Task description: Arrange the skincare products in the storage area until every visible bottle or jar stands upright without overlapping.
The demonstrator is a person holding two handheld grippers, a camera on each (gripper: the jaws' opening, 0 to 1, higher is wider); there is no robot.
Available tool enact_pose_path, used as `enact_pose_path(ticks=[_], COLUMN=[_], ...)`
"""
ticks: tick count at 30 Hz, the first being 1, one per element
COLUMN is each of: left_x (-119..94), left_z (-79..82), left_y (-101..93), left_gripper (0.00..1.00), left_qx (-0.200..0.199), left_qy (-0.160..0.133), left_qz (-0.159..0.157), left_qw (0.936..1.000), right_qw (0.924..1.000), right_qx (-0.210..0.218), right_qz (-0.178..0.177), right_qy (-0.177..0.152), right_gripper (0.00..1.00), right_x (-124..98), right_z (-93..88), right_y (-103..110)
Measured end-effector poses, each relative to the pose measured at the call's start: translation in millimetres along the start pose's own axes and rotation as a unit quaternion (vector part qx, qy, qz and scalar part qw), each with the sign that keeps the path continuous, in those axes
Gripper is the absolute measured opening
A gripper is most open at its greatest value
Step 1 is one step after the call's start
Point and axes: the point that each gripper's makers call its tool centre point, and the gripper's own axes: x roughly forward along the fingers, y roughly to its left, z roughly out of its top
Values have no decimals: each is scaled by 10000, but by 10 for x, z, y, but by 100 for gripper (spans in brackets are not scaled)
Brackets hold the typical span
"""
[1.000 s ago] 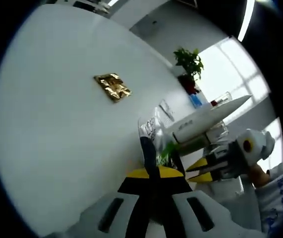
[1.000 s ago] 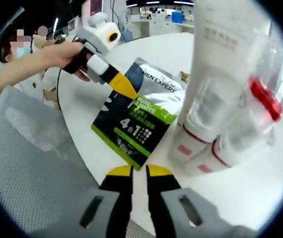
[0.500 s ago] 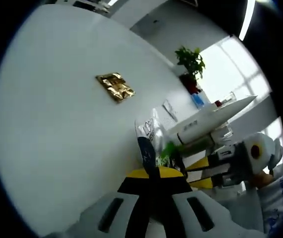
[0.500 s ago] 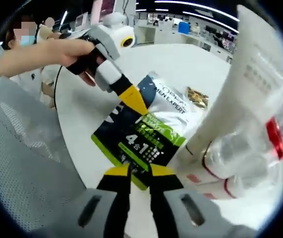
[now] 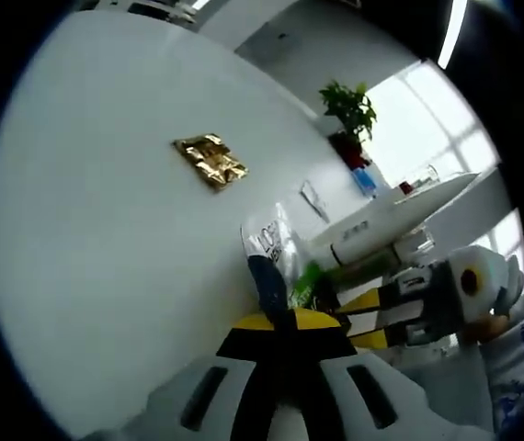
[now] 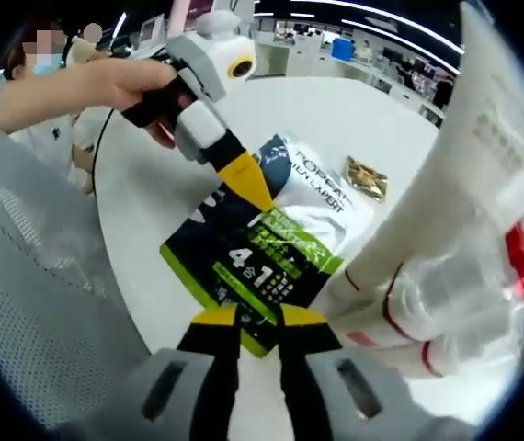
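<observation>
Left gripper (image 6: 264,204) jaws are pinched together on the upper edge of the sachet (image 6: 262,243), a flat dark, silver and green pack lying on the white table (image 6: 326,115); in the left gripper view the pack (image 5: 271,266) runs edge-on out from the closed tips. Right gripper (image 6: 253,317) jaws stand slightly apart at the sachet's near green edge, nothing between them. Just right of the sachet a white tube (image 6: 455,184) leans over clear bottles with red bands (image 6: 446,303), packed close together. Gold foil packet (image 6: 365,176) lies on the table beyond the sachet. Potted plant (image 5: 349,115) sits at the far side by the window.
</observation>
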Motion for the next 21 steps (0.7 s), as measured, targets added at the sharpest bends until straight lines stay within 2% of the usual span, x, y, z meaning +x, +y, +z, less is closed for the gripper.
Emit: enact_pose_path(ticks=[4, 8, 11, 19, 21], left_x=[12, 2, -35, -246, -309], left_z=[13, 21, 64, 282, 364], left_y=[5, 40, 1, 66, 80], left_gripper=[0, 4, 6, 14, 15], left_qx=[141, 427, 621, 1093, 1275], left_qy=[-12, -70, -155, -405, -543], left_qz=[20, 176, 155, 639, 807], left_qw=[9999, 9989, 9978, 9911, 9871], right_qw=[10000, 9999, 9998, 9997, 9997], right_qx=[72, 139, 194, 219, 215], right_qz=[11, 45, 62, 84, 84], right_qy=[-4, 18, 5, 41, 49], right_gripper=[16, 16, 16, 17, 17], right_x=[-1, 3, 4, 6, 6], right_z=[-9, -19, -22, -27, -27], right_y=[1, 1, 2, 4, 8])
